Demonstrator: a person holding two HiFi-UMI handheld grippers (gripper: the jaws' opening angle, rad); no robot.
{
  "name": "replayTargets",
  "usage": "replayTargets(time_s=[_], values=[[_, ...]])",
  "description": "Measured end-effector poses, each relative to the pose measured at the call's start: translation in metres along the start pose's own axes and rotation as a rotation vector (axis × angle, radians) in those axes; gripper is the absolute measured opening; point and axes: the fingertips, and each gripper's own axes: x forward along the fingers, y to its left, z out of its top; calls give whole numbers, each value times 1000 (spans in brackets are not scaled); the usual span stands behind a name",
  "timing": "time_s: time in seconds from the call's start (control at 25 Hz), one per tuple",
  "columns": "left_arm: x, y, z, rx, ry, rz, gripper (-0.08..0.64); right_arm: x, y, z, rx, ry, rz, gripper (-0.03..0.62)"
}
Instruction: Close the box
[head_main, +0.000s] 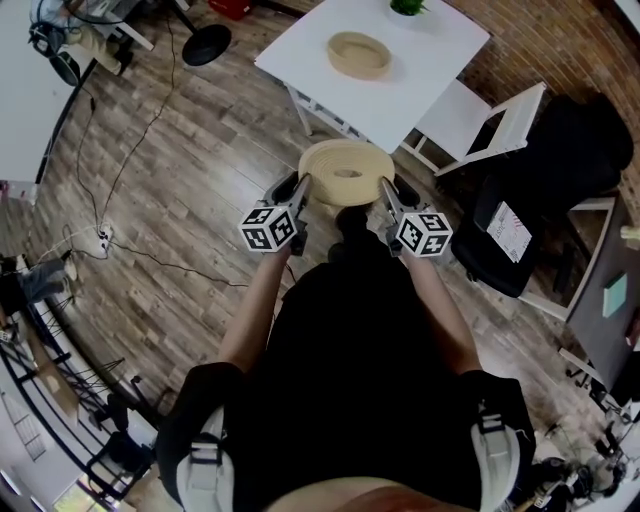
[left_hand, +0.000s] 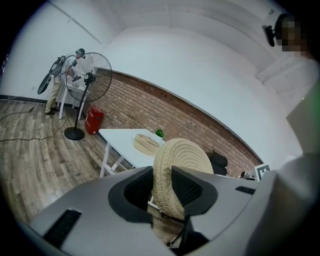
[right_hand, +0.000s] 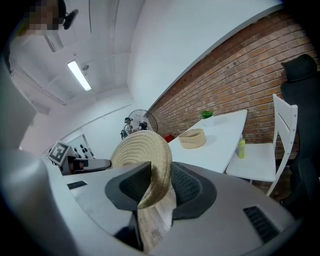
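Observation:
A round woven straw lid (head_main: 345, 172) hangs in the air in front of me, held by both grippers at its rim. My left gripper (head_main: 300, 192) is shut on the lid's left edge (left_hand: 182, 172), and my right gripper (head_main: 386, 194) is shut on its right edge (right_hand: 142, 155). The rim sits between the dark pads (left_hand: 186, 187) of the left gripper (left_hand: 162, 189) and between those of the right gripper (right_hand: 160, 182). The matching open woven box (head_main: 358, 54) stands on a white table (head_main: 430, 60) ahead, apart from the lid. It also shows as the box (left_hand: 146, 143) and the box (right_hand: 192, 138).
A white folding chair (head_main: 490, 125) stands right of the table, with a black office chair (head_main: 560, 180) beyond it. A small green plant (head_main: 407, 7) and a green bottle (right_hand: 241, 148) sit on the table. A standing fan (left_hand: 87, 82), a red canister (left_hand: 93, 119) and floor cables (head_main: 120, 180) lie left.

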Motion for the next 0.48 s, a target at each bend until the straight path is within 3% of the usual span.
replayTargets(time_s=[0.48], values=[[37, 24, 32, 3, 15, 2, 129, 45, -13, 24, 25, 7, -13, 118]])
